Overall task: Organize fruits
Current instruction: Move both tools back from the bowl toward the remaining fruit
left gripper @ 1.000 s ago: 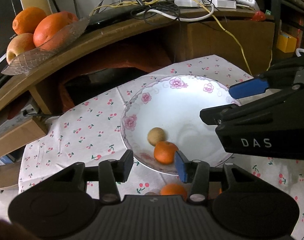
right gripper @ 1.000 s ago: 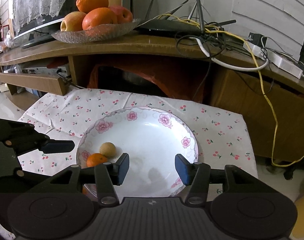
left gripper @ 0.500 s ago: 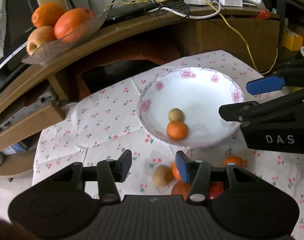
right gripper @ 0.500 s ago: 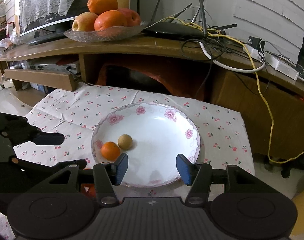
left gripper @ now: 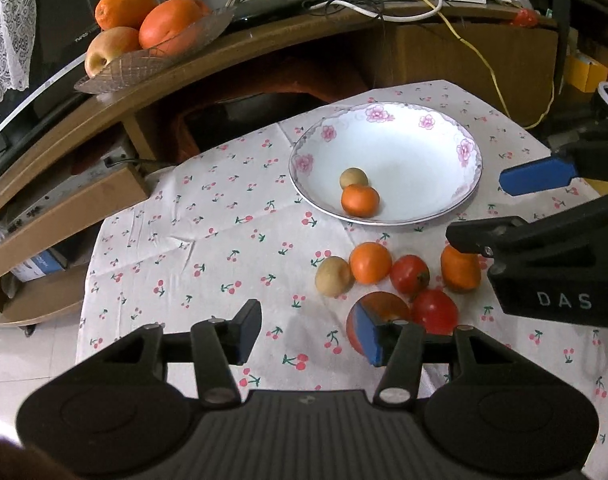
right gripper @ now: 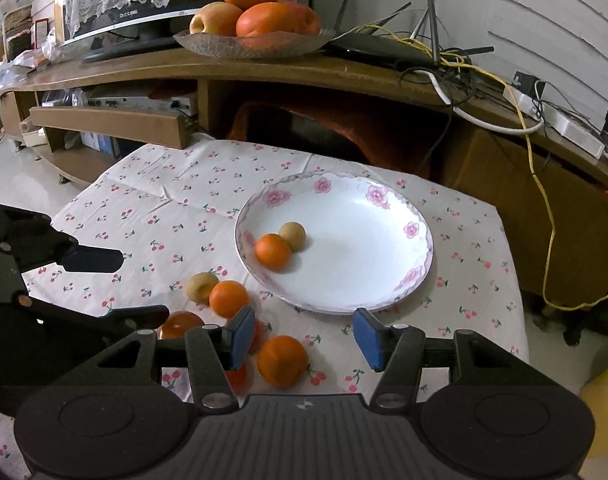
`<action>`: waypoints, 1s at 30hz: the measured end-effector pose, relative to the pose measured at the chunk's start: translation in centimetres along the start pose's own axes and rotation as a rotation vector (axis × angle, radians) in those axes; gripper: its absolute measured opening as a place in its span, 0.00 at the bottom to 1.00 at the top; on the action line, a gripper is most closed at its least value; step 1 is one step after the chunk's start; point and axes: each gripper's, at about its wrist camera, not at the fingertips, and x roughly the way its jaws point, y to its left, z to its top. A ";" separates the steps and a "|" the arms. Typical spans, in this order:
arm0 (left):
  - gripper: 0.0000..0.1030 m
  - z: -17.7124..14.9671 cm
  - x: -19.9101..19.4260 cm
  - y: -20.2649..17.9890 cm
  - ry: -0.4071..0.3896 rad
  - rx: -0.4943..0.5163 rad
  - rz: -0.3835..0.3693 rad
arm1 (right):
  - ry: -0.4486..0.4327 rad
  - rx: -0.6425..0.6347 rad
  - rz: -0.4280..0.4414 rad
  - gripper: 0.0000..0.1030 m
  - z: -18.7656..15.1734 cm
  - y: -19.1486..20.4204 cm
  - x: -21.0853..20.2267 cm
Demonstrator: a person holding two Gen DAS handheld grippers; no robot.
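A white flowered plate (left gripper: 468,148) (right gripper: 424,240) sits on the cherry-print cloth. It holds a small orange (left gripper: 360,200) (right gripper: 273,251) and a tan fruit (left gripper: 354,178) (right gripper: 293,235). In front of it lies a loose cluster: a tan fruit (left gripper: 333,276), oranges (left gripper: 370,262) and red tomatoes (left gripper: 410,274). My left gripper (left gripper: 307,330) hovers over bare cloth left of the cluster, its jaws opening with nothing between them. My right gripper (right gripper: 303,338) is open above an orange (right gripper: 282,360) that rests on the cloth, and its pads do not touch it.
Behind the table runs a wooden TV stand (right gripper: 344,68) carrying a glass dish of large oranges and apples (right gripper: 256,20), a router and tangled cables (right gripper: 444,64). The cloth-covered table ends at left and right edges with tiled floor beyond.
Both grippers have drawn back from the plate, bringing the loose fruit on the cloth into view. The left jaws stand wider than before. The fruit in the plate has not moved.
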 end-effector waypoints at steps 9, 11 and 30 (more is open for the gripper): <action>0.55 -0.1 -0.1 -0.1 0.000 0.007 -0.011 | 0.012 0.009 0.003 0.53 -0.2 0.0 0.3; 0.56 -0.1 -0.1 -0.1 -0.001 0.005 -0.013 | 0.017 0.007 0.005 0.53 -0.2 0.1 0.4; 0.56 -0.4 -0.2 -0.2 0.002 0.008 -0.014 | 0.042 -0.005 0.016 0.53 -0.4 0.3 1.3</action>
